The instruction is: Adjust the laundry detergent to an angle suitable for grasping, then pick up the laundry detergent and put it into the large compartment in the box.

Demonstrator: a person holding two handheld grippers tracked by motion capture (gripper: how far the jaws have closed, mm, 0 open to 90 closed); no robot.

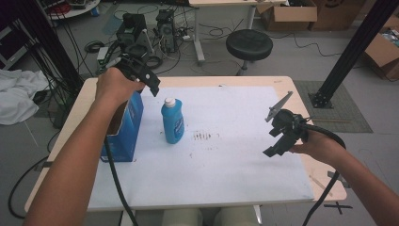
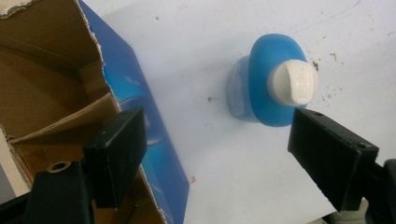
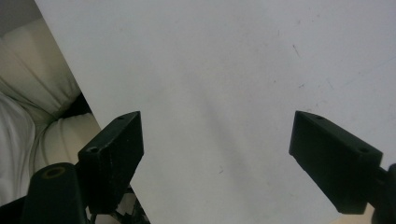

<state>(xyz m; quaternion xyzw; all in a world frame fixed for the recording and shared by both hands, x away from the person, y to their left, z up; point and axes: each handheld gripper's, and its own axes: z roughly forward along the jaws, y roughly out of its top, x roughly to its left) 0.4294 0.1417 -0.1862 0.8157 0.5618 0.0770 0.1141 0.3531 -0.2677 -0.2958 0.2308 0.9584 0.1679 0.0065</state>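
A blue bottle [image 1: 172,123] with a white cap stands upright on the white mat [image 1: 226,165], just right of an open-topped blue cardboard box [image 1: 123,128]. My left gripper [image 1: 151,84] hovers open above the box's far right corner, higher than the bottle. In the left gripper view the bottle [image 2: 261,93] is seen from above, near the right jaw, and the box's brown inside [image 2: 46,88] lies behind the left jaw; the left gripper [image 2: 217,140] holds nothing. My right gripper [image 1: 274,141] hangs open over the mat's right side. In the right gripper view, the right gripper [image 3: 219,140] spans bare mat [image 3: 224,70].
Brown specks [image 1: 203,136] mark the mat's middle. The wooden table edge [image 1: 324,181] runs round the mat. Beyond the table stand a black stool [image 1: 249,44], a black frame post [image 1: 357,44] and cardboard boxes [image 1: 288,14]. The person's lap [image 3: 28,98] lies at the near edge.
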